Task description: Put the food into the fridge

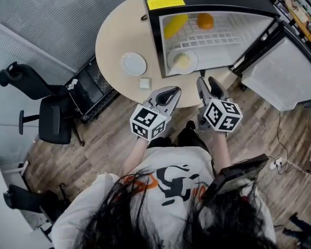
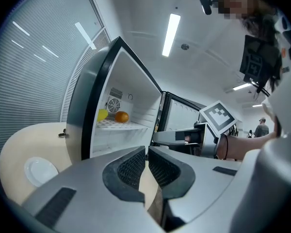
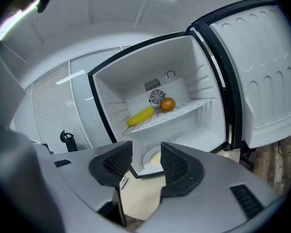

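Note:
A small fridge (image 1: pixel 156 35) stands open on the round table (image 1: pixel 119 32). On its wire shelf lie a banana (image 1: pixel 175 25) and an orange (image 1: pixel 205 21); the right gripper view shows the same banana (image 3: pixel 140 116) and orange (image 3: pixel 168 104). A plate with pale yellow food (image 1: pixel 182 61) rests on the fridge floor. My left gripper (image 1: pixel 171 91) hovers at the table's near edge, shut and empty; in its own view the left gripper (image 2: pixel 146 152) has its pads almost touching. My right gripper (image 1: pixel 209 82) is before the fridge mouth, and the right gripper (image 3: pixel 146 154) is open with nothing between its pads.
An empty white plate (image 1: pixel 133 64) and a small white square object (image 1: pixel 145 83) sit on the table left of the fridge. The fridge door (image 1: pixel 280 71) swings out to the right. Black office chairs (image 1: pixel 46 118) stand on the wooden floor at the left.

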